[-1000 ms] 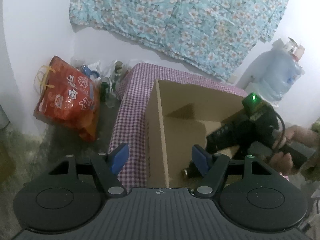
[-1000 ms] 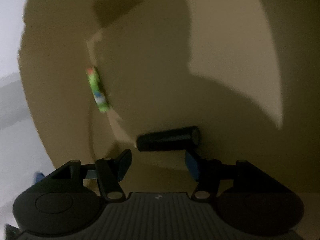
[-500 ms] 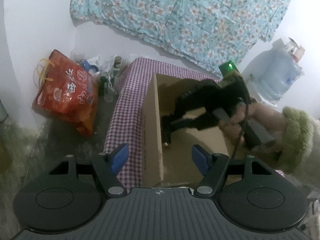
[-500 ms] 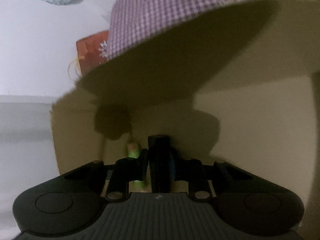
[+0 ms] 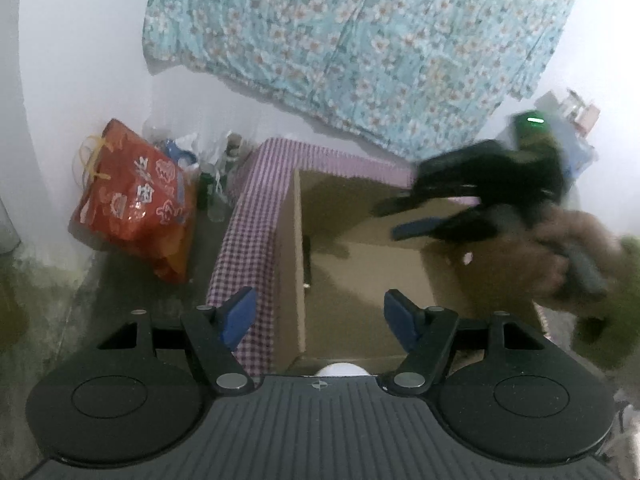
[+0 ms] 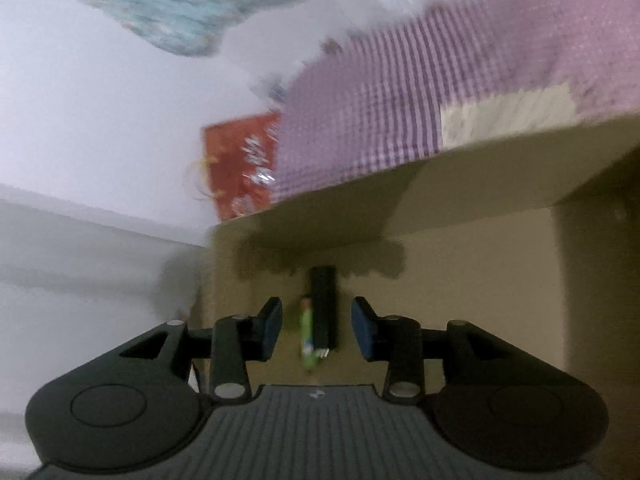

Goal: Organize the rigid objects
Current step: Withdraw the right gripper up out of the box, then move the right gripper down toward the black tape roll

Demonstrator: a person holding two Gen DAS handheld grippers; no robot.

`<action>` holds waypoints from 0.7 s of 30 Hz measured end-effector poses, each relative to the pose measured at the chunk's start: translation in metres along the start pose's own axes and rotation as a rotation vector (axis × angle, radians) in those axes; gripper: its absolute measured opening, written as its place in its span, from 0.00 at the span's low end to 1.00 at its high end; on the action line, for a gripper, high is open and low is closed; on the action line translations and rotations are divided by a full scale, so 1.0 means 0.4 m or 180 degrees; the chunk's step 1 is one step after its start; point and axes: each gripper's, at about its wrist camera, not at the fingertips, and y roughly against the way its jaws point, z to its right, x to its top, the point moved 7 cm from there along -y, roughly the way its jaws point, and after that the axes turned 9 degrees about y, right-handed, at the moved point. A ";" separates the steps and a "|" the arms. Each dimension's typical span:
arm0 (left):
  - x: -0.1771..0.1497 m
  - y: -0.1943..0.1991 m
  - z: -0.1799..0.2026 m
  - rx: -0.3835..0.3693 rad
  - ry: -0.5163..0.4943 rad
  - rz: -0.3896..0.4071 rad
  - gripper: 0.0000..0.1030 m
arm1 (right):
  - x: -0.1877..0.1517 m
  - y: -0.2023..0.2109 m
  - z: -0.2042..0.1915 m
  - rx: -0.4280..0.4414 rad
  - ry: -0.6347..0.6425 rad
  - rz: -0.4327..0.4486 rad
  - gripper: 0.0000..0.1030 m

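The black stick (image 6: 323,312) lies on the floor of the box (image 6: 480,280), tight against the left wall, with a green tube (image 6: 307,336) touching its left side. Both show between the blue pads of the right gripper (image 6: 317,330), but below them, not in them: the jaws have just been opening and stand apart with nothing clamped. In the left wrist view only a dark sliver by that same wall (image 5: 306,256) marks the stick.

Judging by this, the step in hand is the release: the stick sits in the box and the right gripper (image 5: 416,212), blurred in the left wrist view, is above the box's far right corner, held by a hand (image 5: 560,256) in a green cuff. The left gripper (image 5: 320,316) hangs over the box's near left edge, jaws wide apart and empty.

The next move likely calls for fetching another loose object from outside the box; none is clearly in view, so that means looking around first. A white rounded thing (image 5: 339,369) peeks out at the near edge; I cannot tell what it is.

Counts: one box, two objects inside it, two grippers, one hand. Around these, one checked cloth (image 5: 248,216) under the box, one red bag (image 5: 136,200) on the floor to the left, one floral sheet (image 5: 360,40) on the wall.
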 end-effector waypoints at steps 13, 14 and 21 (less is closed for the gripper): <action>-0.103 0.083 0.094 -0.0176 -0.0182 -0.0060 0.77 | -0.394 0.391 -0.034 0.0120 0.0155 0.1088 0.47; -0.122 0.078 0.105 -0.0201 -0.0230 -0.0122 0.79 | -0.434 0.390 -0.012 0.0091 0.0072 0.1086 0.47; -0.302 -0.031 0.205 -0.0473 -0.0634 -0.0676 0.79 | -0.649 0.287 0.163 -0.0011 -0.0653 0.0851 0.47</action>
